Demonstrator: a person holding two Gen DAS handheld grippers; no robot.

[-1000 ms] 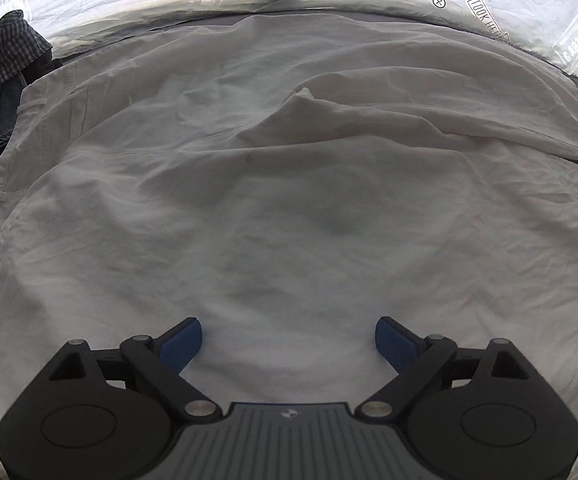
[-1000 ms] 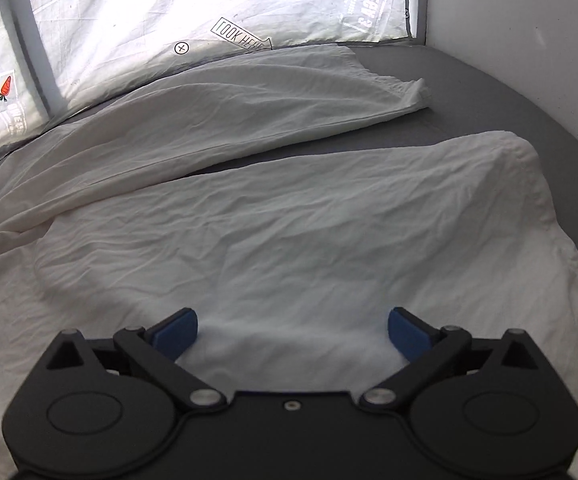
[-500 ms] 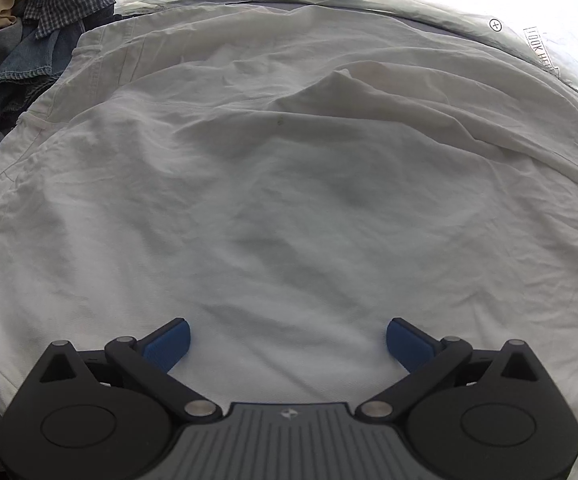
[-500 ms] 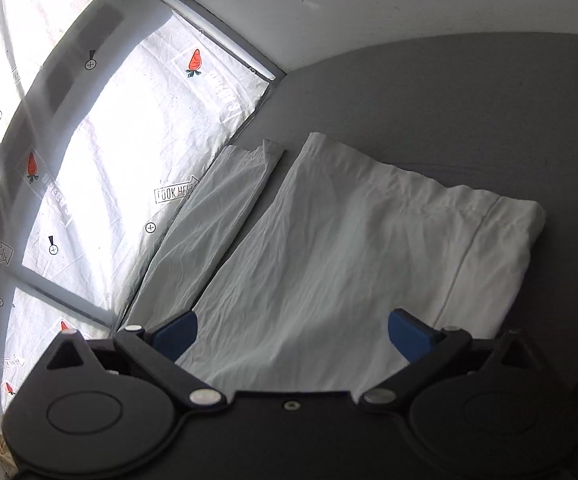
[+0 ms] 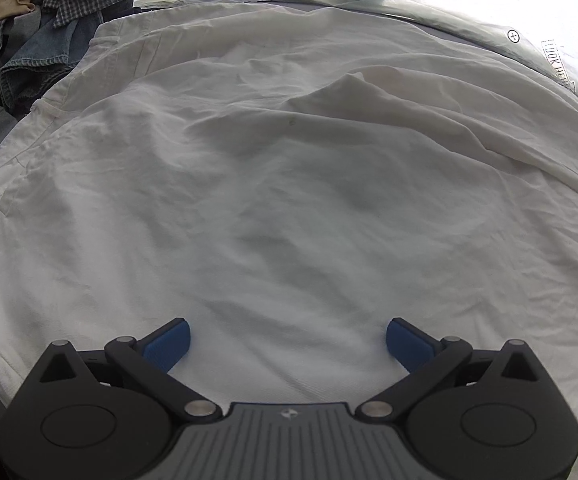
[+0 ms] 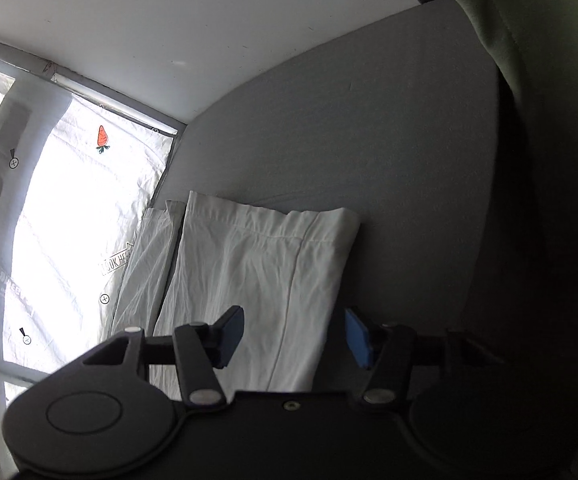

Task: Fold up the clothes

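White trousers (image 5: pixel 289 184) lie spread and wrinkled across the grey surface, filling the left wrist view, with the waistband at the upper left. My left gripper (image 5: pixel 287 342) is open and empty, low over the cloth near its front edge. In the right wrist view the two trouser leg ends (image 6: pixel 257 280) lie side by side on the grey surface (image 6: pixel 389 160). My right gripper (image 6: pixel 295 336) is open and empty, just above the hem end of the nearer leg, straddling its right edge.
A pile of checked, denim and tan clothes (image 5: pixel 29 32) sits at the far left. A plastic-covered window with carrot prints (image 6: pixel 61 220) runs along the far edge. A white wall (image 6: pixel 209 20) meets the surface at the corner.
My right gripper has swung right and tilted, from the middle of the leg to its hem end near the corner. My left gripper has shifted slightly, bringing the clothes pile more into view.
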